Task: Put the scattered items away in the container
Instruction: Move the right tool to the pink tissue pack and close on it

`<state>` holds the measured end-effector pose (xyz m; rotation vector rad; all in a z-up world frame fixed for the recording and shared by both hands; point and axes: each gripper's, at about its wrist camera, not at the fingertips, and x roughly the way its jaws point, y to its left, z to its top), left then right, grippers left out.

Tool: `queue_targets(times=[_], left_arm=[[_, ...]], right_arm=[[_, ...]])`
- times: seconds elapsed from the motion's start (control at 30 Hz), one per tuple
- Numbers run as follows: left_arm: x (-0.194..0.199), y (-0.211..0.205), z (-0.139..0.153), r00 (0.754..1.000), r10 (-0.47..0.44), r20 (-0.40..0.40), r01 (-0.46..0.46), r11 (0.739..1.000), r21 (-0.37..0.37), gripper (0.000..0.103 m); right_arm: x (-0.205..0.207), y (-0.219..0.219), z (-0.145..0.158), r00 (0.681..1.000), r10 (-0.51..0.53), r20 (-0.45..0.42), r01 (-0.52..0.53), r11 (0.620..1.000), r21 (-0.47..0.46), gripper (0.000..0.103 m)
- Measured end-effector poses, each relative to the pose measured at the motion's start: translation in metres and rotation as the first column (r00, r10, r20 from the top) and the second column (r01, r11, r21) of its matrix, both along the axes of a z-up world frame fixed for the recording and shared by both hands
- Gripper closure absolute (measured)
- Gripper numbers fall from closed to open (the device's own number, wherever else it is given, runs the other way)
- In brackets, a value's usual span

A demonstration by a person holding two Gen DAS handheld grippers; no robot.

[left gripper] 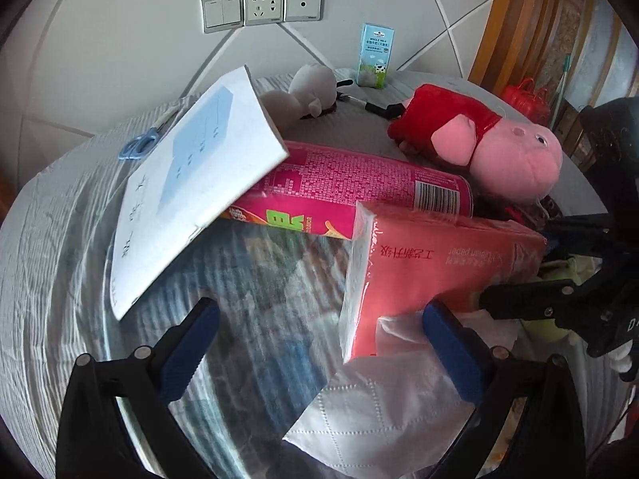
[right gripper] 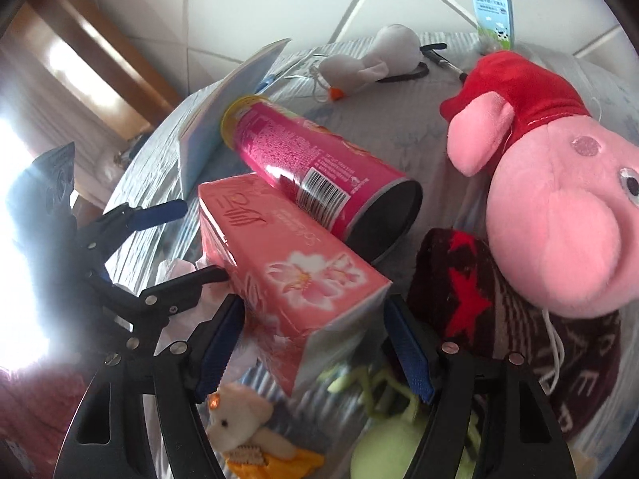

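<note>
Right wrist view: the right gripper [right gripper: 315, 339] has its fingers set on either side of the near end of a pink tissue pack [right gripper: 287, 255], pads apparently against its soft wrapper. The pack lies tilted, its far end resting against a pink can [right gripper: 315, 167] lying on its side beyond the fingertips. It looks light and squashy, its film likely slippery, so a hold across the narrow end, where the fingers sit, seems sound. A pig plush [right gripper: 559, 207] lies right of the fingers. Left wrist view: the left gripper [left gripper: 319, 343] is spread wide and empty, the pack just inside its right finger, over a clear container [left gripper: 223, 299]. A booklet [left gripper: 191, 199] leans beyond the left finger.
</note>
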<state>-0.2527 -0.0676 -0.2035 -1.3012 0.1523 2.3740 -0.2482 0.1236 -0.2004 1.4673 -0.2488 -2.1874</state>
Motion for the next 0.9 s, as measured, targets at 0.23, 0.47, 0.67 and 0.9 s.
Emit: queue_targets(times=[0.23, 0.47, 0.67, 0.9], left_arm=[[-0.025, -0.001, -0.014, 0.997, -0.034, 0.076, 0.024, 0.991, 0.128, 0.0], [-0.034, -0.01, -0.039, 0.975, -0.039, 0.221, -0.031, 0.952, 0.304, 0.0], [-0.014, 0.003, -0.026, 0.98, -0.075, 0.186, 0.007, 0.939, 0.343, 0.044], [0.025, 0.003, 0.013, 0.995, -0.016, 0.101, -0.01, 0.968, 0.252, 0.046]], right_arm=[[-0.012, 0.013, -0.011, 0.997, -0.063, 0.042, 0.066, 0.995, -0.071, 0.032], [-0.011, 0.017, -0.01, 0.996, -0.064, 0.061, 0.068, 0.996, -0.062, 0.035], [-0.007, 0.021, -0.008, 0.998, -0.056, 0.043, 0.058, 0.997, -0.054, 0.039], [0.009, 0.012, 0.012, 1.0, 0.0, 0.002, 0.0, 0.997, -0.075, 0.039]])
